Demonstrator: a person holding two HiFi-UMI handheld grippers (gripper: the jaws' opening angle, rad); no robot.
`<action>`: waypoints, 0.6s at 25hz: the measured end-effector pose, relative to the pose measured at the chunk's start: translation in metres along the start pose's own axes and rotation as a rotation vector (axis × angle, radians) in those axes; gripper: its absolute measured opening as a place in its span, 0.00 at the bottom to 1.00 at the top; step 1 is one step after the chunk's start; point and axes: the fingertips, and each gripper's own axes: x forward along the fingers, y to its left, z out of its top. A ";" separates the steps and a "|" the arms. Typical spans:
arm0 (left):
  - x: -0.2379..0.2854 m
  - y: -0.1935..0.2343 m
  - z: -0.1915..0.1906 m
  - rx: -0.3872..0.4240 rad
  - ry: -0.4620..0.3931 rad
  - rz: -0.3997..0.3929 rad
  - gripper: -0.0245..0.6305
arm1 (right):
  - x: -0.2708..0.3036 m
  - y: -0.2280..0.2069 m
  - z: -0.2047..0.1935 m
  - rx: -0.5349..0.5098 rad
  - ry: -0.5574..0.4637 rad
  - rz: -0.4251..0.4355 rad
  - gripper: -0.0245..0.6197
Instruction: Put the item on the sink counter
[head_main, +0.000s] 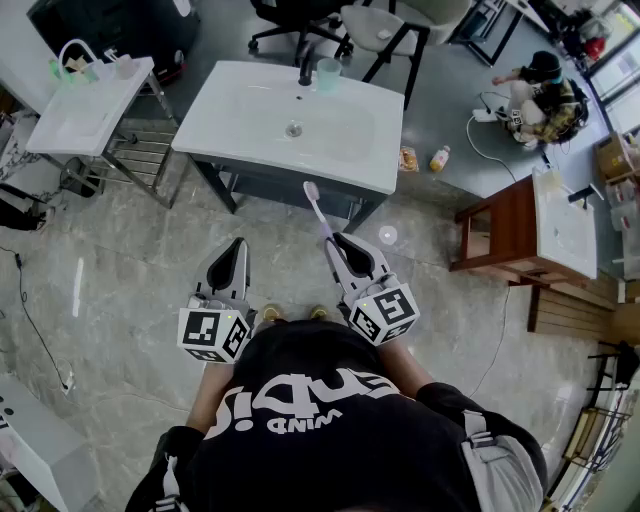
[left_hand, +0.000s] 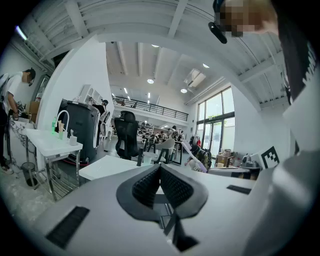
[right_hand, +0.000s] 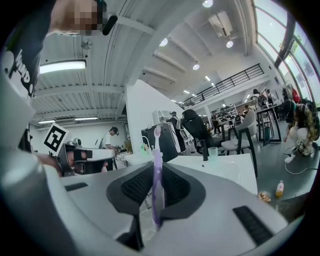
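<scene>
I see a grey marbled floor (head_main: 120, 300), a black office chair (head_main: 295, 15) at the far side, a wooden stand (head_main: 500, 232) on the right, tall windows (left_hand: 215, 125), and white ceiling beams (left_hand: 177, 20) with round lights (left_hand: 150, 80).

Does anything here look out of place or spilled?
A small yellow bottle and a small packet lie on the floor beside the sink counter, loose rather than on any surface. Nothing looks spilled; the toothbrush stands straight in the right gripper.
</scene>
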 end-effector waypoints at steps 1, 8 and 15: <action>0.002 0.000 0.000 -0.001 0.000 0.000 0.07 | 0.001 -0.001 0.000 0.000 0.000 0.000 0.14; 0.006 0.003 -0.004 -0.011 -0.001 -0.008 0.07 | 0.004 -0.003 -0.004 0.003 -0.002 0.002 0.14; 0.008 0.012 -0.002 -0.020 0.005 -0.033 0.07 | 0.010 0.003 0.000 0.033 -0.018 -0.007 0.14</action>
